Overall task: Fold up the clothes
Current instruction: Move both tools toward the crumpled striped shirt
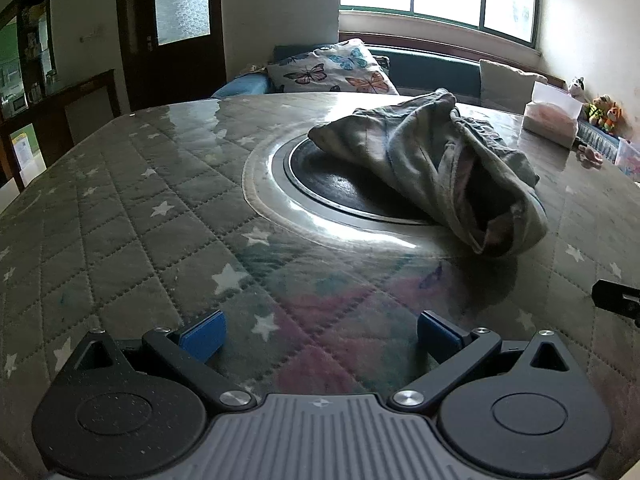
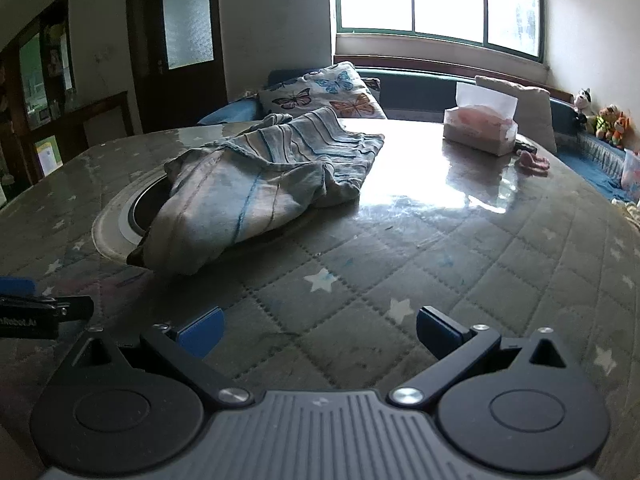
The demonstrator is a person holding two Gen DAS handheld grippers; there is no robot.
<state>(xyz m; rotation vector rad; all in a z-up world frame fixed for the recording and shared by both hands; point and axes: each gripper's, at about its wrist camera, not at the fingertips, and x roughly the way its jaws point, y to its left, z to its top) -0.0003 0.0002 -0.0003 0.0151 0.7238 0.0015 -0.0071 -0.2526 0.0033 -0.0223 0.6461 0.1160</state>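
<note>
My left hand-held gripper [image 1: 320, 336] sits low over the near edge of the tabletop [image 1: 132, 216], its blue-padded fingers [image 1: 204, 334] spread wide with nothing between them. My right hand-held gripper [image 2: 318, 334] is held the same way beside it, fingers far apart and empty; its black tip just shows at the right border of the left view, and the left one's blue pad shows at the left border of the right view.

Under both lies a grey quilted cover with white stars [image 2: 400, 264], sealed beneath a glossy clear sheet that throws back the window light.

Well ahead of both grippers, apart from them, lies the crumpled pale blue-grey striped garment [image 1: 432, 160]. It sits to the right of centre from my left wrist and to the left of centre [image 2: 256, 184] from my right. It is heaped and unfolded, draped half over a round black inset disc with a metal ring [image 1: 332, 184] in the middle of the tabletop. Thin darker stripes run across it, and an open end gapes toward me, dark and pinkish inside. I cannot tell what kind of garment it is.

Farther back stand a tissue box [image 2: 480, 128] and a butterfly-print cushion [image 2: 324, 92].
</note>
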